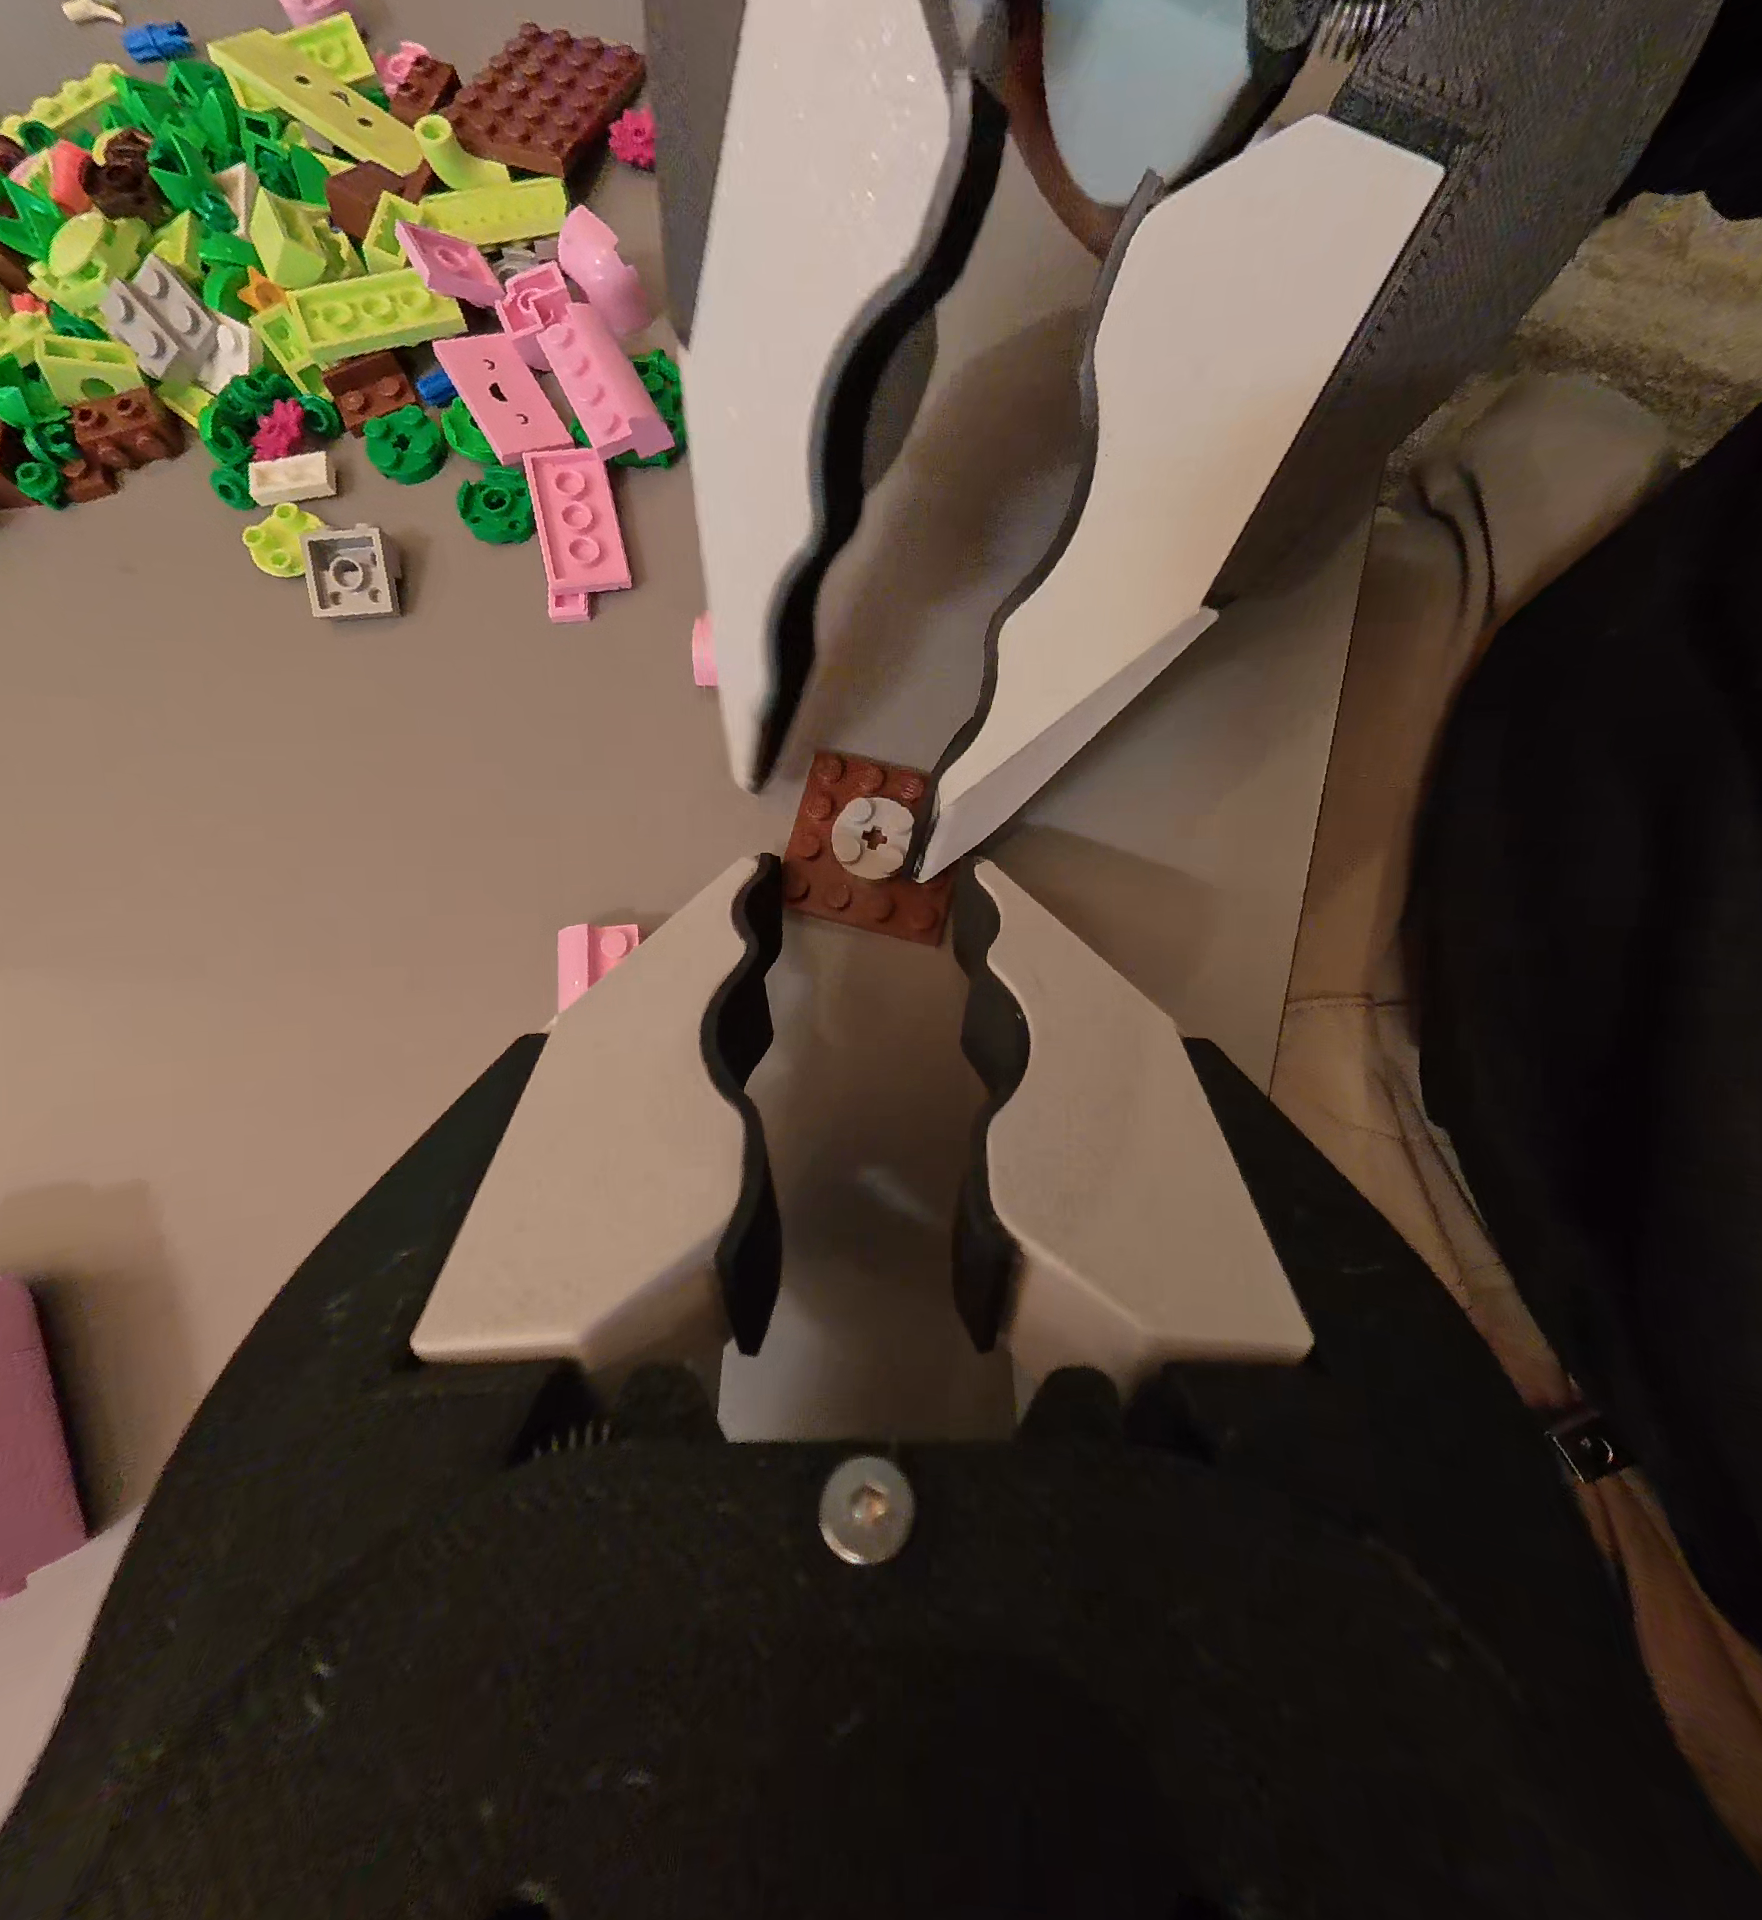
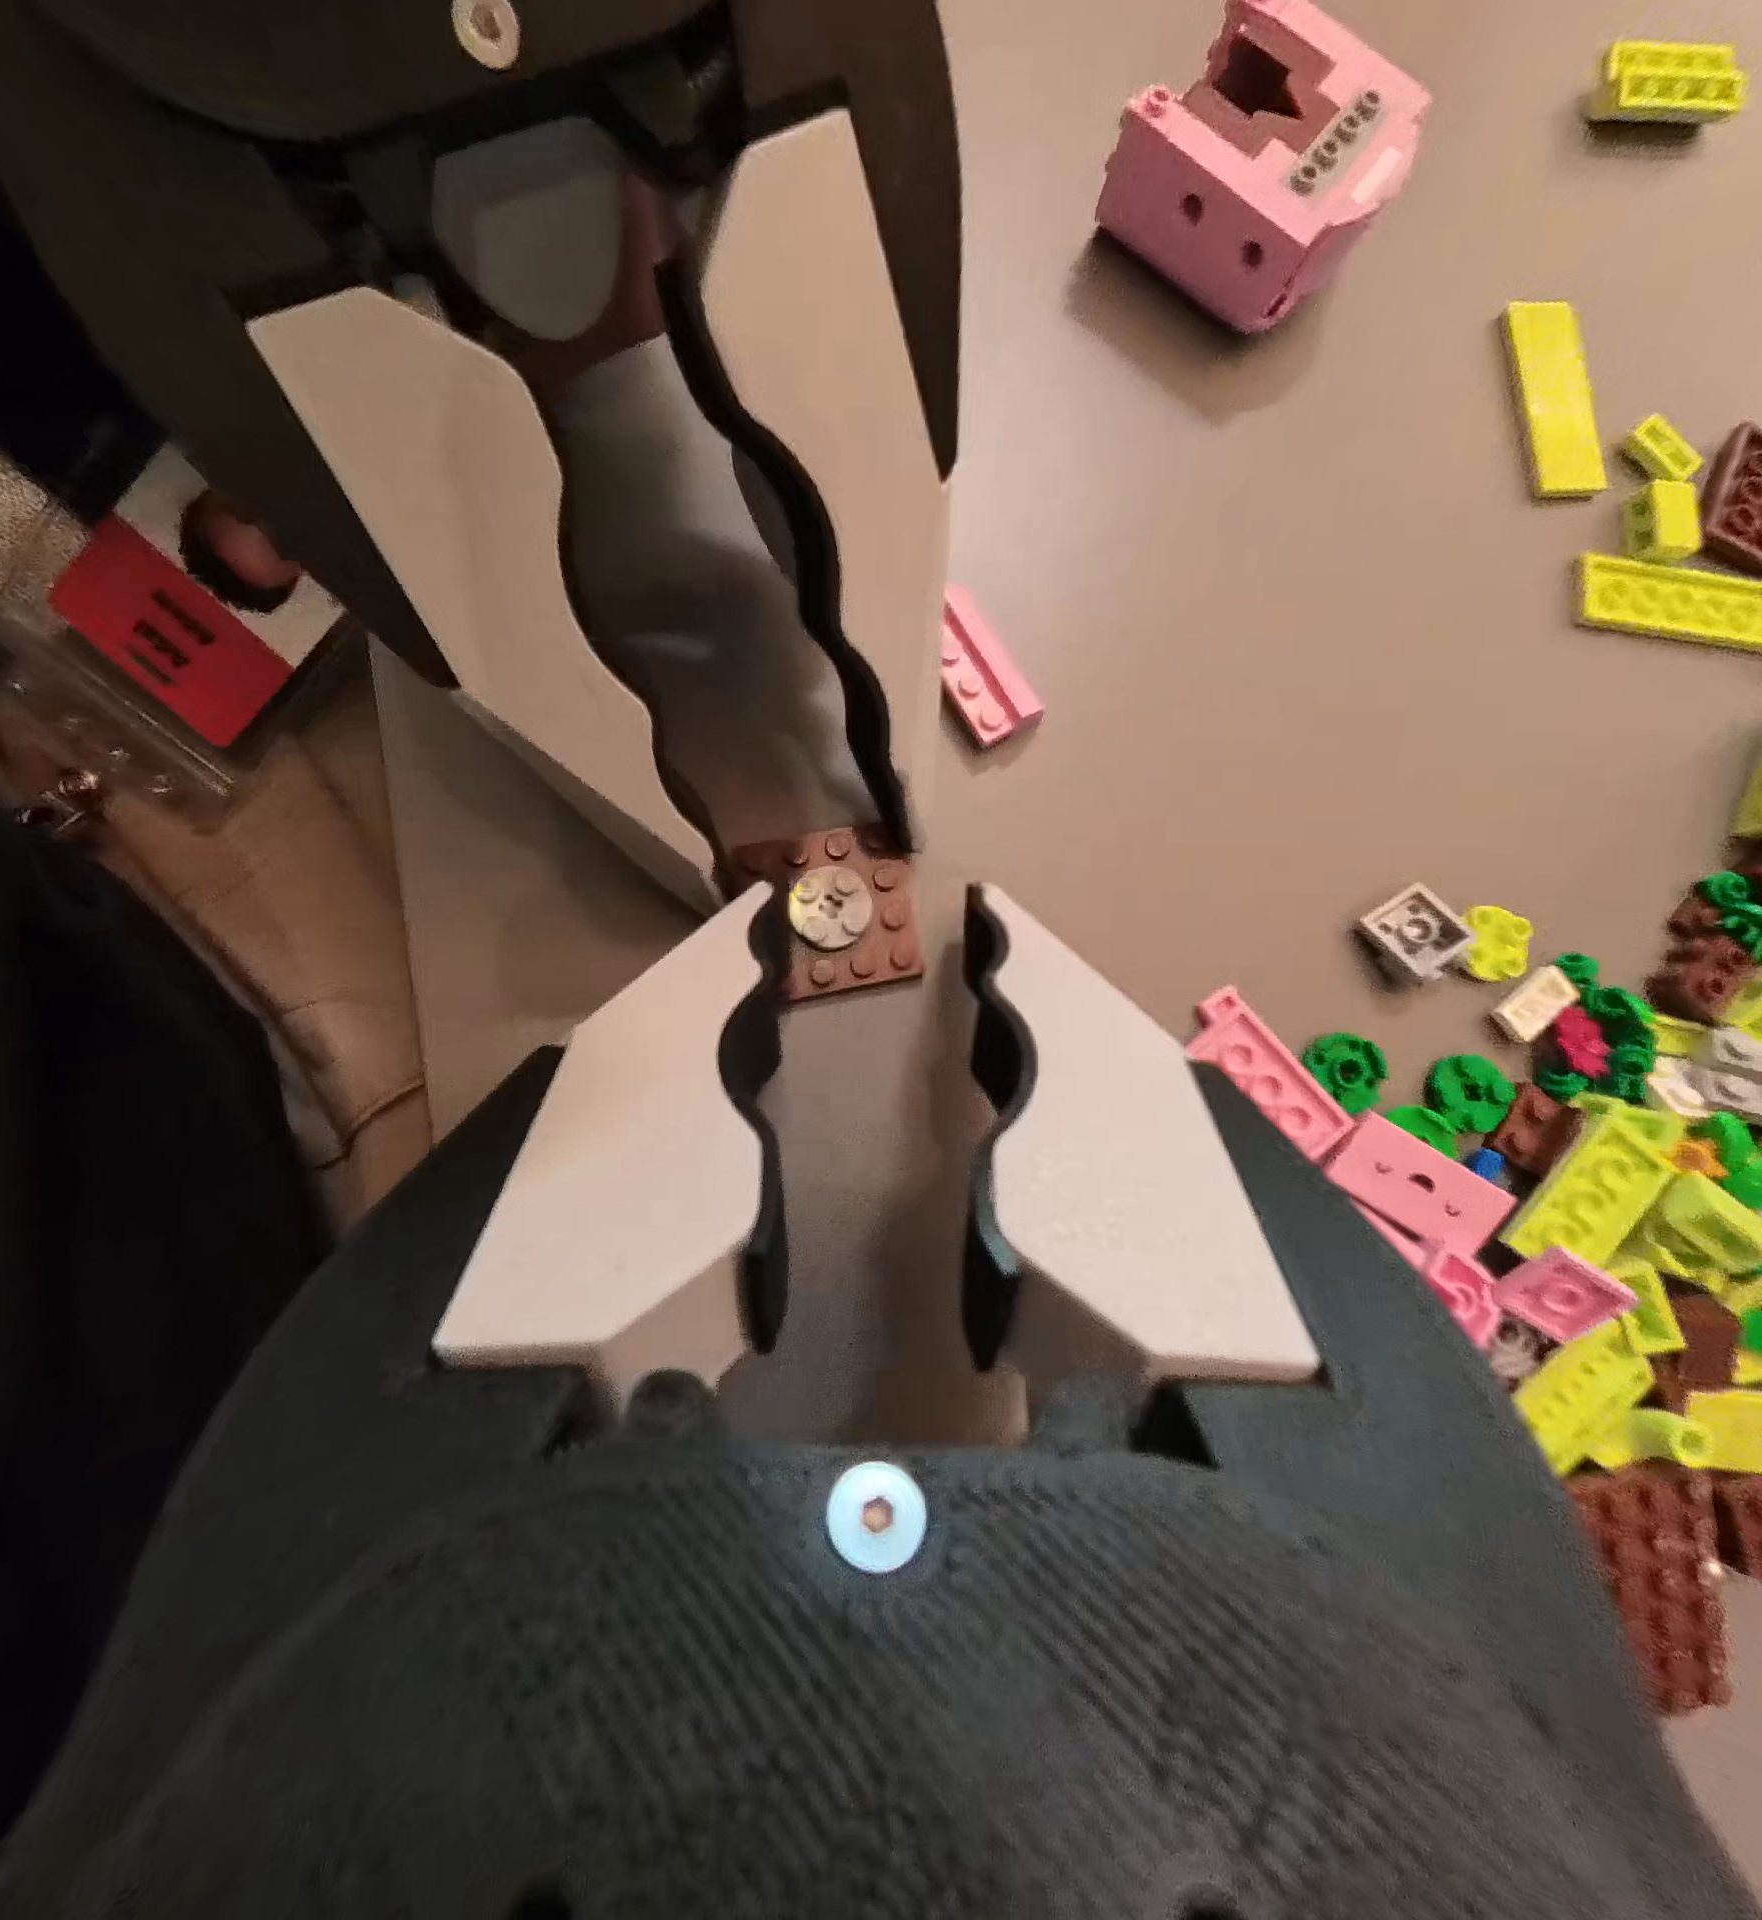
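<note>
Both grippers meet nose to nose over a small brown plate (image 1: pixel 861 862) that lies flat on the grey worktop (image 1: pixel 337 831), close to its near edge. The left gripper (image 1: pixel 866 883) has its fingers parted, with a clear gap between the wavy black pads; its tips stand at the plate's near side, the left tip touching a corner of the plate, and nothing sits between the fingers. The right gripper (image 2: pixel 861 914) is likewise spread apart and holds nothing. From its own camera its left fingertip (image 2: pixel 752 914) sits right against a round grey stud piece (image 1: pixel 872 840) fixed on the middle of the brown plate, while its other finger stands off to the side of the plate. In the left wrist view that same finger comes in from the far side and presses at the edge of the round piece.

Well apart from the plate, a heap of loose bricks (image 1: pixel 233 291) in lime, green, pink and brown spreads over the worktop. A few pink bricks lie nearer: one (image 1: pixel 596 951) just beside the left gripper's finger. A pink block (image 2: pixel 1261 166) built of bricks, with round holes in its side, stands alone farther off. Past the worktop edge, a person's dark clothing (image 1: pixel 1635 935) shows.
</note>
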The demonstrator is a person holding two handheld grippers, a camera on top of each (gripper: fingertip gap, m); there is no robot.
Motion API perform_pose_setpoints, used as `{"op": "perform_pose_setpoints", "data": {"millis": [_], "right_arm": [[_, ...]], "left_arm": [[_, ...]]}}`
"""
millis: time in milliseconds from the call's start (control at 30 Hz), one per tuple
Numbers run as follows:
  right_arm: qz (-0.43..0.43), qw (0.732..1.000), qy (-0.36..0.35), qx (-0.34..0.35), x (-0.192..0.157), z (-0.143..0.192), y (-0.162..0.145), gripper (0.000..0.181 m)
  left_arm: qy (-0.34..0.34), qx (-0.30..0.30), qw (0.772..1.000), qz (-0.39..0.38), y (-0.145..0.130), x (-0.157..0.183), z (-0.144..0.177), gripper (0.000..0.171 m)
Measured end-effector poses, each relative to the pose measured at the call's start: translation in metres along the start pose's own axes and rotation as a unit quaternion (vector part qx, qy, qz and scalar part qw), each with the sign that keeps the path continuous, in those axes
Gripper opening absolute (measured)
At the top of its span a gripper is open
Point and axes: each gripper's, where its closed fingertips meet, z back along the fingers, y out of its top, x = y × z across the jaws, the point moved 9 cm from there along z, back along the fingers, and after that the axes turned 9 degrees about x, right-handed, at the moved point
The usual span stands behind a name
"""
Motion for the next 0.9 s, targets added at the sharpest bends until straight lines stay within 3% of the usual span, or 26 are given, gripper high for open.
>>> {"op": "perform_pose_setpoints", "data": {"millis": [67,300,733,833,900], "right_arm": [[-0.008,1.000,0.028,-0.008,-0.004,-0.001,0.001,0.011],[-0.041,0.998,0.053,-0.014,0.001,-0.002,0.001,0.013],[-0.014,0.993,0.102,-0.049,0.009,-0.004,0.006,0.012],[0.020,0.996,0.073,-0.044,0.010,0.000,0.003,0.028],[0.030,0.997,0.063,-0.043,0.008,0.005,0.000,0.028]], "left_arm": [[0.000,0.000,1.000,-0.002,0.000,0.000,0.000,0.033],[0.005,-0.001,1.000,-0.011,0.000,0.002,0.000,0.033],[0.004,-0.001,1.000,-0.014,0.000,0.002,0.000,0.033],[-0.021,0.002,1.000,-0.009,-0.001,0.005,0.003,0.037],[-0.050,0.007,0.999,0.004,-0.002,0.008,0.006,0.038]]}}
